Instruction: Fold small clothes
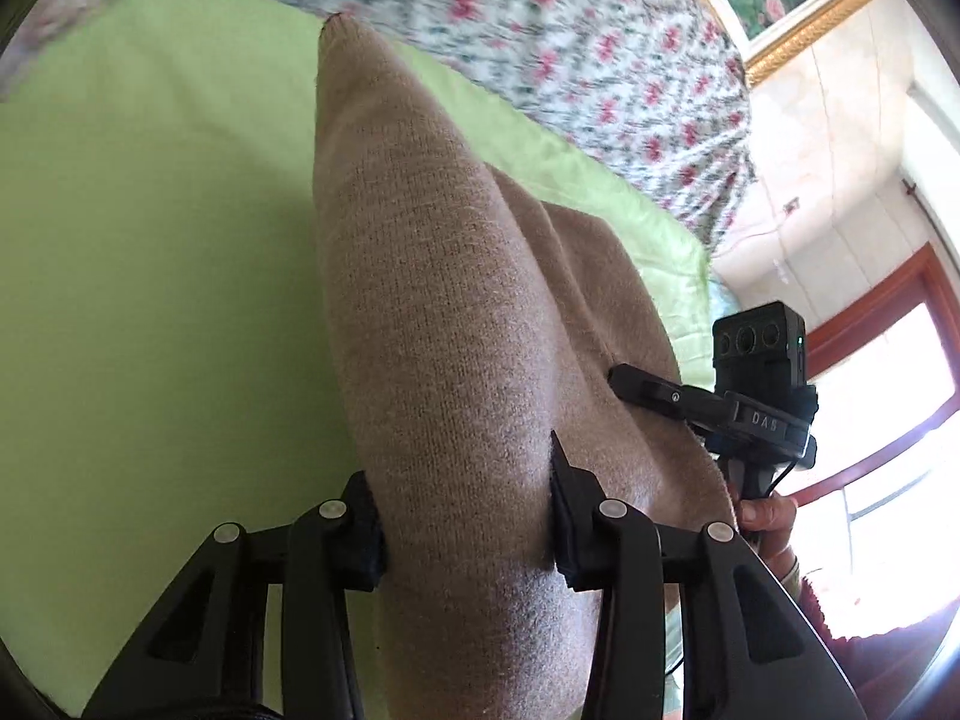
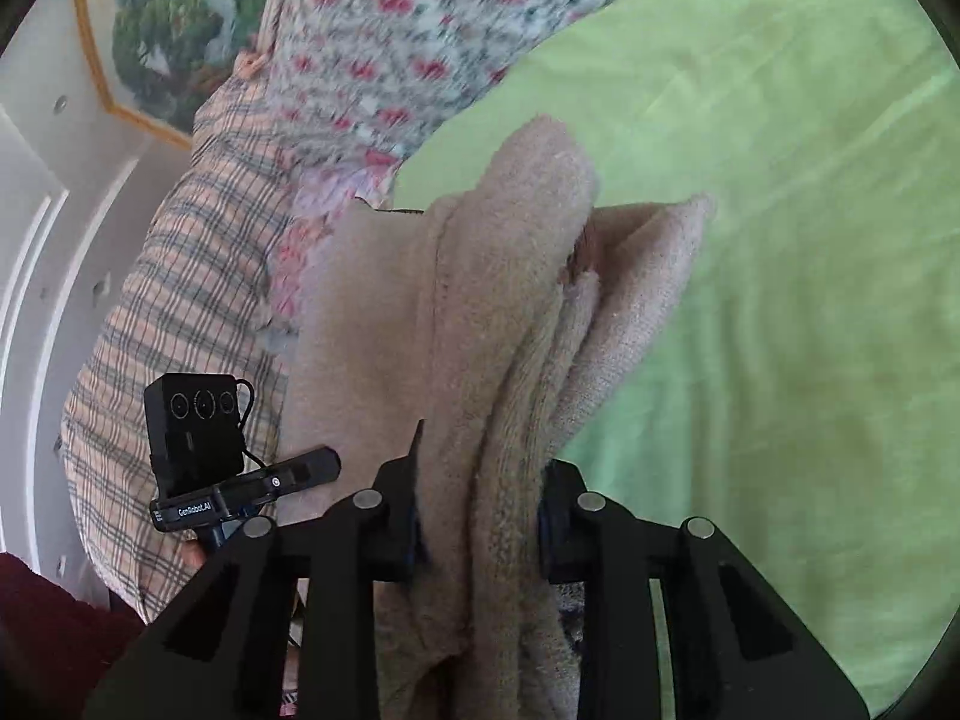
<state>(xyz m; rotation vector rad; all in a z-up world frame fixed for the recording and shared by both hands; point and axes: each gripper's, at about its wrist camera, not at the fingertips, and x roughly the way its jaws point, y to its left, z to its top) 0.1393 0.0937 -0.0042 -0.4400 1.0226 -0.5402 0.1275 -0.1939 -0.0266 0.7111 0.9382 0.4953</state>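
A tan knitted garment [image 1: 432, 276] hangs in a thick fold over the green sheet [image 1: 150, 240]. My left gripper [image 1: 468, 522] is shut on it, both pads pressing into the bunched knit. In the right wrist view the same garment [image 2: 480, 300] is gathered in several soft layers, and my right gripper [image 2: 480, 516] is shut on that bundle. Each gripper shows in the other's view: the right one [image 1: 636, 381] at the garment's right edge, the left one [image 2: 312, 468] at its left edge. A hand [image 1: 768, 516] holds the right gripper's handle.
A floral quilt [image 1: 540, 30] [image 2: 372, 30] is piled along the far side of the green sheet [image 2: 780, 240]. A plaid cloth [image 2: 180, 300] lies at its left end. A gold-framed painting [image 2: 168, 30] hangs on the wall, and a red-framed window [image 1: 888, 312] is at the right.
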